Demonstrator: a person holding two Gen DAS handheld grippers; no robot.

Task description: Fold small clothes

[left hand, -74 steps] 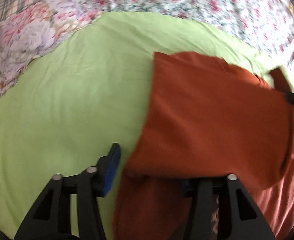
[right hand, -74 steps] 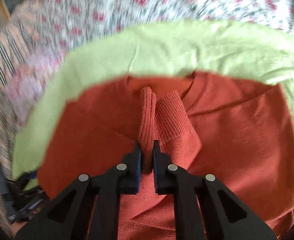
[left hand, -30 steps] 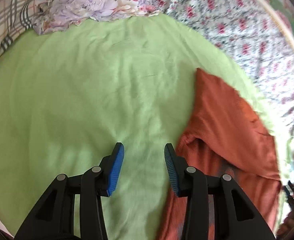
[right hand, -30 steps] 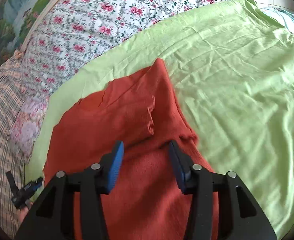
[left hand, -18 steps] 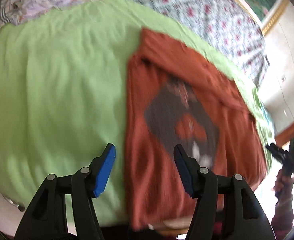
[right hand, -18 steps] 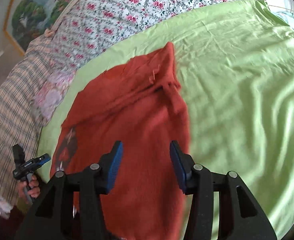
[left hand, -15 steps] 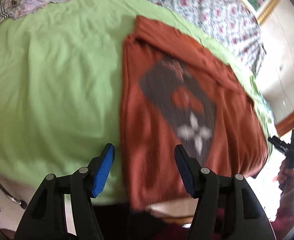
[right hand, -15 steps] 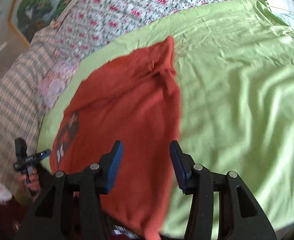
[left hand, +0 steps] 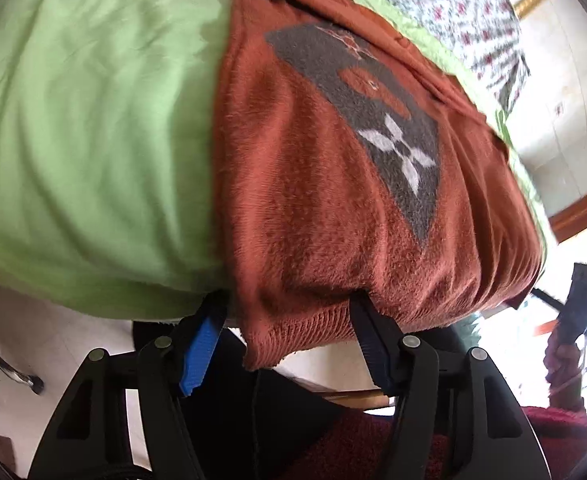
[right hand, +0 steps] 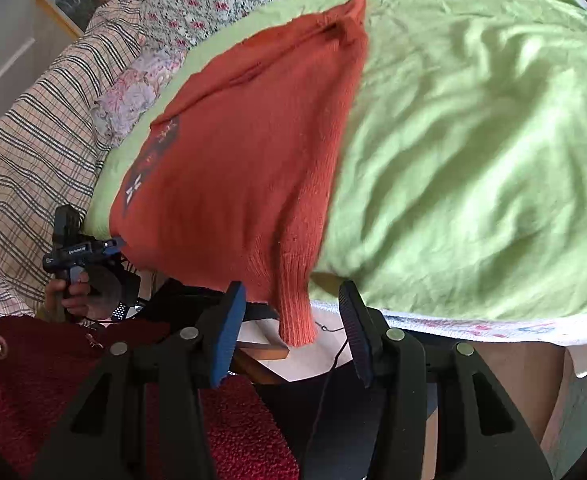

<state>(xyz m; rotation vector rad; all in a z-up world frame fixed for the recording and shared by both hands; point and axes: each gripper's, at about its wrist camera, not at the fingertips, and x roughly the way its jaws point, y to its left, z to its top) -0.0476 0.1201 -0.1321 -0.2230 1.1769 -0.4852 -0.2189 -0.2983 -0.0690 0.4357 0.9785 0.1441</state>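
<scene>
My left wrist view alone shows the grey diamond motif (left hand: pixel 357 96). One rust sweater (right hand: pixel 245 152) drapes the green sheet (right hand: pixel 473 160), hem lower centre. Left gripper (left hand: pixel 289 332), just closing, and right gripper (right hand: pixel 293 320) gape empty.

The left gripper (left hand: pixel 283 344) points steeply down, its jaws apart and gripping nothing — they have just been closing a little. The right gripper (right hand: pixel 291 328) tilts down likewise, jaws parted, pads pressing nothing. In the right wrist view the left hand (right hand: pixel 75 290) wraps its gripper's handle at near left — knuckles outward.
</scene>
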